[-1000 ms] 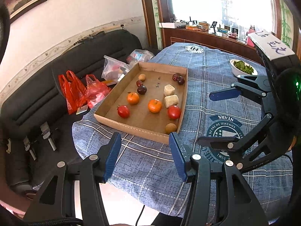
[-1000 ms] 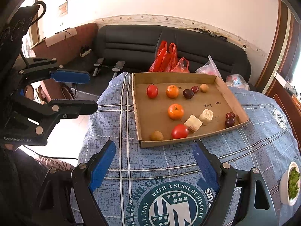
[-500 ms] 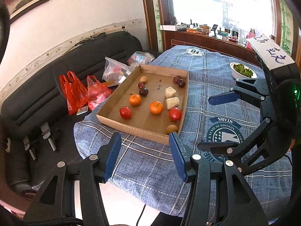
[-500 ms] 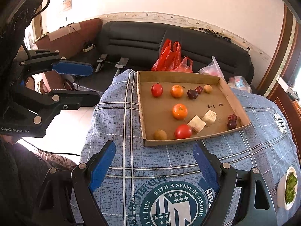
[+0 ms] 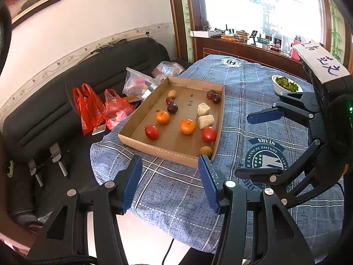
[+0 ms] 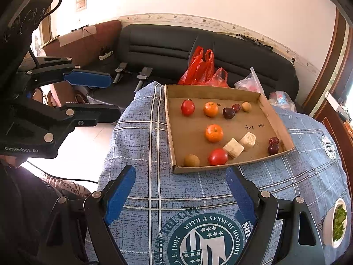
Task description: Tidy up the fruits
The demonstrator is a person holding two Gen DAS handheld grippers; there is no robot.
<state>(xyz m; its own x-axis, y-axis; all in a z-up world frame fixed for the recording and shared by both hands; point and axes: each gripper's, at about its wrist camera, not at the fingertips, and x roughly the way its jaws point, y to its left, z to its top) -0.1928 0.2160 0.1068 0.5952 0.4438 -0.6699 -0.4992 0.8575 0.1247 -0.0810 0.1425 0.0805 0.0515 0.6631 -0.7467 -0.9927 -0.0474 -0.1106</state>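
A shallow cardboard tray lies on the blue checked tablecloth. It holds two tomatoes, two oranges, a dark plum, small red and dark fruits, two brown longans and two pale cubes. My left gripper hovers open in front of the tray's near edge. Beside it, over the cloth, my right gripper is open wide. Neither holds anything.
A white bowl of greens stands on the table's far right. Behind the tray's far side, a black sofa carries red plastic bags and clear bags. The table edge drops to the floor at my left.
The tray sits slightly further right in the right wrist view. Both grippers keep the same opening, and no fruit has moved.
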